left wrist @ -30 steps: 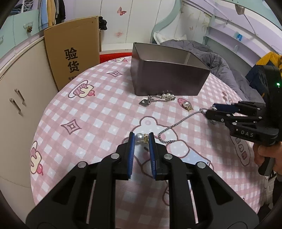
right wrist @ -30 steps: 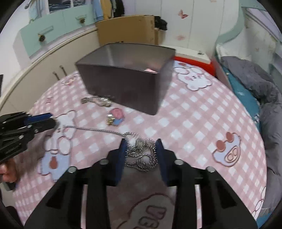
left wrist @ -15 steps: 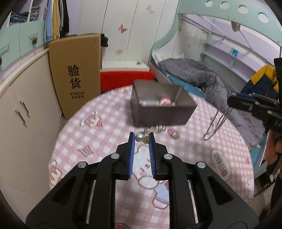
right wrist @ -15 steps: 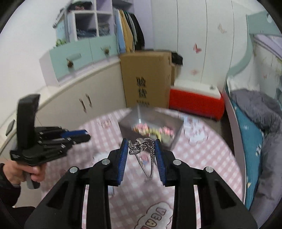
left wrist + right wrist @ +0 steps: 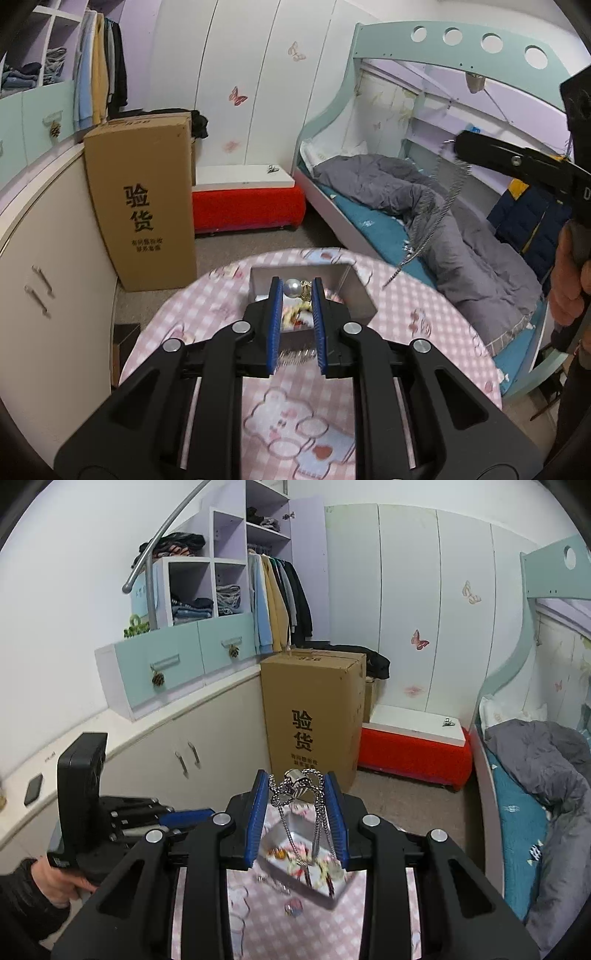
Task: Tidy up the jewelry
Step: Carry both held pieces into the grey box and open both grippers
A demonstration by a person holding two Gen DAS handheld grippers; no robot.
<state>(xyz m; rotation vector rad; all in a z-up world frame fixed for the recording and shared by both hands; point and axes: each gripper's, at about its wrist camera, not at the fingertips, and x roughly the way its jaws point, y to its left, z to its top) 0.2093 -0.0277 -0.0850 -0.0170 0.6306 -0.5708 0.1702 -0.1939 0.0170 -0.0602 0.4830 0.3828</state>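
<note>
My left gripper (image 5: 295, 291) is shut on a pearl earring (image 5: 294, 288) and holds it high above the open grey metal box (image 5: 354, 291). My right gripper (image 5: 297, 788) is shut on a bunched silver chain necklace (image 5: 295, 788) whose loops hang down over the same box (image 5: 284, 830). The box holds several blurred pieces of jewelry. In the left wrist view the right gripper (image 5: 458, 147) is at the upper right with the chain (image 5: 428, 218) dangling. The left gripper (image 5: 184, 818) shows at the left of the right wrist view.
The round table with its pink checked cloth (image 5: 207, 317) lies far below. A pearl-and-chain piece (image 5: 295, 356) and a small pink charm (image 5: 293, 910) lie on the cloth by the box. A cardboard box (image 5: 144, 206), a red bench (image 5: 247, 210), cabinets and a bunk bed (image 5: 461, 236) surround the table.
Both grippers have risen much higher above the table, each carrying its piece. The pearl earring and the silver chain were lifted off the cloth and now hang above the box.
</note>
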